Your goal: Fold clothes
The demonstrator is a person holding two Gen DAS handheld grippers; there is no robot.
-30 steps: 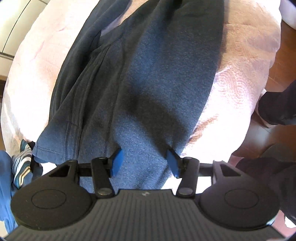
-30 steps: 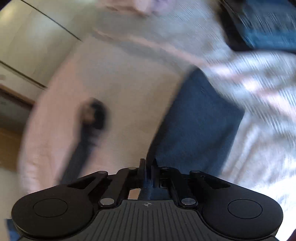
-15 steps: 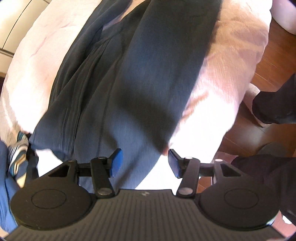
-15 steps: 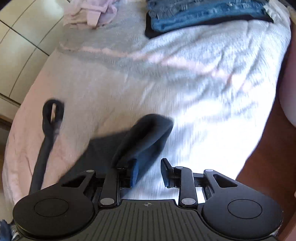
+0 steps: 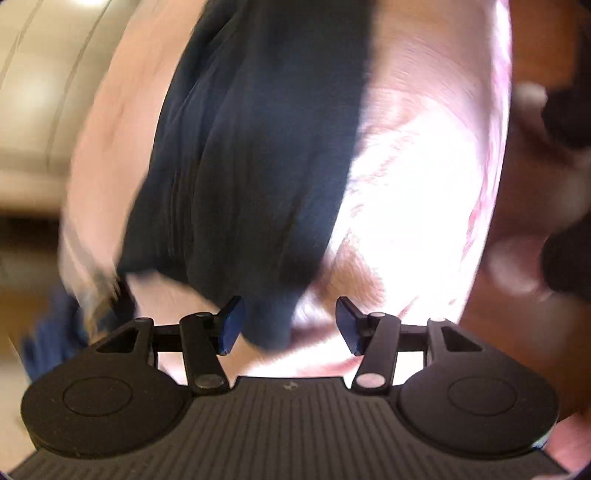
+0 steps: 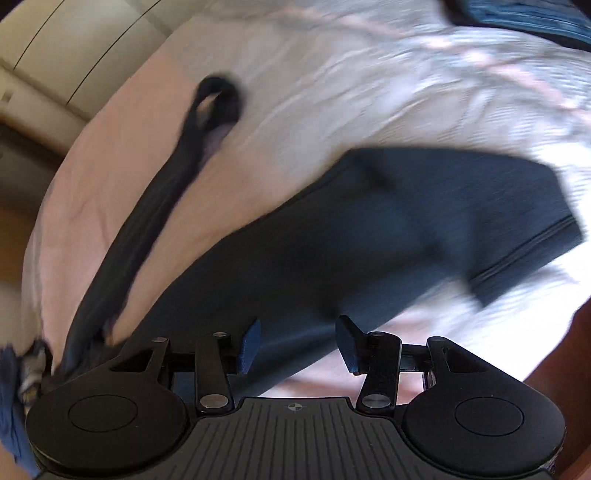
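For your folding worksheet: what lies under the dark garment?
The dark garment lies on the pale bedcover, which shows around it. Whatever is beneath its middle is covered.

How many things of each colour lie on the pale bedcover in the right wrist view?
Navy: 1, the spread garment
Black: 1, the looped strip, which may be part of that garment
Blue: 1, the blurred pile at the top edge
Total: 3

Matt navy cloth garment (image 6: pixel 388 229)
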